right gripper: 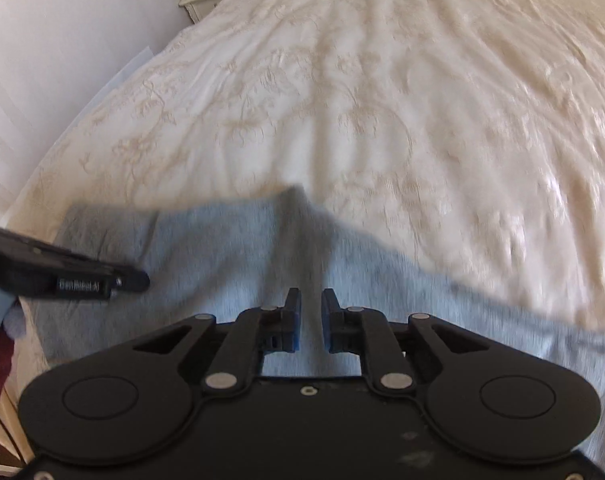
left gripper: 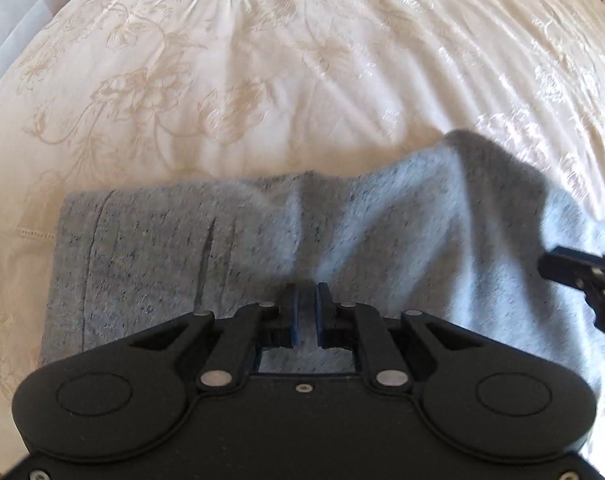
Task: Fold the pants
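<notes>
On your left, the grey pants [left gripper: 262, 248] lie flat across the cream bedspread [left gripper: 262, 60], and their long axis runs from left to right, crosswise to both tools. The stitched end (I think a hem or waistband, the blur hides which) is at the far left.

Your left gripper [left gripper: 307, 300] hovers over the near edge of the cloth, about at its middle. Its fingers stand slightly apart with only a narrow slit between them, and nothing is pinched there.

Further right, the fabric rises into a raised, shadowed fold. Your right gripper [right gripper: 311, 306] is over this part, and its fingers are parted a little wider, also holding nothing.

So the cloth lies directly below and ahead of both tools. In my judgement the left one is nearer to the flat end, and the right one is nearer to the raised part, which probably needs to be taken first.
</notes>
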Tool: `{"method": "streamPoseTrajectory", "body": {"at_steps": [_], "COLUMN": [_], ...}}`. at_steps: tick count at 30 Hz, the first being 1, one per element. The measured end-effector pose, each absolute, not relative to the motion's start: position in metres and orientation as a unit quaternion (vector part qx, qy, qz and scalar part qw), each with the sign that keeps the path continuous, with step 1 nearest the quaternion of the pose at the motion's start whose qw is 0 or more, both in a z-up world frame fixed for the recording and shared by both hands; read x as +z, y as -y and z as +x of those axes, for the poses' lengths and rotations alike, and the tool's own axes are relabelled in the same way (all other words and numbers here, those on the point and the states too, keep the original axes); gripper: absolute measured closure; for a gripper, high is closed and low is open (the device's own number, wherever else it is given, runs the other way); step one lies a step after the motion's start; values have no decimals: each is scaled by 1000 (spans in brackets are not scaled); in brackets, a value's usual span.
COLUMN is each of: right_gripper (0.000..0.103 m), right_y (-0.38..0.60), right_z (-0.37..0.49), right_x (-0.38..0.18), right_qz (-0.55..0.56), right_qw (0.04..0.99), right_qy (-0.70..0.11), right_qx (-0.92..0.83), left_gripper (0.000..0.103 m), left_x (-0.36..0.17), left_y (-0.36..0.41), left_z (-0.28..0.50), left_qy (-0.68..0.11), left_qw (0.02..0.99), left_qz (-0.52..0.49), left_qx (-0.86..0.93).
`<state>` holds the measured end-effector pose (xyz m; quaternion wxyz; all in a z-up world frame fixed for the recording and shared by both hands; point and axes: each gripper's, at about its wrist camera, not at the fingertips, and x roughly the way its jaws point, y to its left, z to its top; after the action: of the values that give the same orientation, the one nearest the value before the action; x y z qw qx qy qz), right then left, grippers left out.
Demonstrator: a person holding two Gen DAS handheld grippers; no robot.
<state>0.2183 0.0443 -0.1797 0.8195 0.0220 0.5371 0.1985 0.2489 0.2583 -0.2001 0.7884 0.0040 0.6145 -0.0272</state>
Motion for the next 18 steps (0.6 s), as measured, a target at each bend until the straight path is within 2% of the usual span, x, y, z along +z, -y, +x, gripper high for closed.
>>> {"method": "streamPoseTrajectory", "body": {"at_steps": [5,8,13,18], "right_gripper": [89,91,89,90], "right_y": [-31,-22,-16,-17], "right_z": [171,172,210,271], "right_x": [-209,-195,-176,-203], "right_qz": [10,8,-1,-32], "right_qw": [776,792,819,825], "right_qy": [-600,-581,-541,-550], "right_qx": [194,189,192,125], "left_gripper": [86,87,87,87], "left_x": [-200,-190,-178,-170], "left_y": [-273,-269,-246,-232], "left_z": [238,238,238,241], "left_qy": [-619,-617,-605,-599], "left_qw": [785,787,796,799], "left_qz": [-25,-29,-16,-17], "left_qx": [-15,-6,-22,-44]}}
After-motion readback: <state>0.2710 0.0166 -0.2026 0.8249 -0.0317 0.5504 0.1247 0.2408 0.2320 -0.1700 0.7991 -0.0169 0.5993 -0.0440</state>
